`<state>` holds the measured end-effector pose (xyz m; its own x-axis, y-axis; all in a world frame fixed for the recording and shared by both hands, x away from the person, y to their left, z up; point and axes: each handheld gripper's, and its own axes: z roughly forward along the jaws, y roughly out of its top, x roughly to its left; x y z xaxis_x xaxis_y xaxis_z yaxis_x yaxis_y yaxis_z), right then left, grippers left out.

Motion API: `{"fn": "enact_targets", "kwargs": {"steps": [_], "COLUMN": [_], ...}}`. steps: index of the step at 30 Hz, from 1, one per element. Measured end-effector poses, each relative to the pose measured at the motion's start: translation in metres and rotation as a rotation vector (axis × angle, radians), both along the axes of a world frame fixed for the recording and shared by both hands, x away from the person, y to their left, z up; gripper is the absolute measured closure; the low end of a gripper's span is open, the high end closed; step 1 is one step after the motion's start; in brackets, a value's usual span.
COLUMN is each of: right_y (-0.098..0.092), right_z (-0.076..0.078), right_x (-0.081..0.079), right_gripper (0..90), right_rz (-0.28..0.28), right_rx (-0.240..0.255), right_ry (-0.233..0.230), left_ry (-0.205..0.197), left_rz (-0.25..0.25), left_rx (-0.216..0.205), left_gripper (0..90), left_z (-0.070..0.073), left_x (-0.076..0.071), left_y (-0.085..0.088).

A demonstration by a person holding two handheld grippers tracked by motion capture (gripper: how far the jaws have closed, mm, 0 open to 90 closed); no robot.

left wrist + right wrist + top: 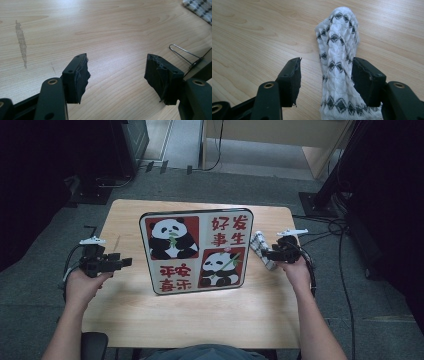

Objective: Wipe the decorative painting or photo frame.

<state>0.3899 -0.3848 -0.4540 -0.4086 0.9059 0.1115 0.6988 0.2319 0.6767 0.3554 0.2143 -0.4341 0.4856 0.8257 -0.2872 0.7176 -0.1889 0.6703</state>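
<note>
A white knitted cloth with black diamond patterns (338,62) lies lengthwise on the wooden table (200,315), near its right edge (260,246). My right gripper (325,80) stands open around the cloth. The cloth rests against the right pad (362,80), with a gap to the left pad. In the high view the right gripper (265,254) points left at the cloth. My left gripper (126,262) hovers open over the table's left side, nothing between its fingers (116,80).
A square panda board with red panels and a dark rim (196,251) takes up the table's middle, between the grippers. A thin wire loop (183,53) lies on the wood by a dark edge. Cables and dark equipment stand on the floor around the table.
</note>
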Motion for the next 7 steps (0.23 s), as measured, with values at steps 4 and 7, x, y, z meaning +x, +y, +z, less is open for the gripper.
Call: {"fn": "enact_targets", "kwargs": {"steps": [4, 7], "right_y": [-0.0003, -0.0001], "right_z": [-0.0001, -0.0005], "right_x": [0.0001, 0.0005], "right_gripper": [41.6, 40.7], "right_rz": [-0.001, -0.003], "right_rx": [0.0, -0.001], "right_ry": [0.002, 0.0], "left_ry": [0.008, 0.014], "left_rz": [-0.006, -0.007], "left_rx": [0.007, 0.011], "left_gripper": [35.1, 34.9], "left_z": [-0.0009, -0.0022], "left_x": [0.0006, 0.0012], "left_y": [-0.0009, -0.0016]}}
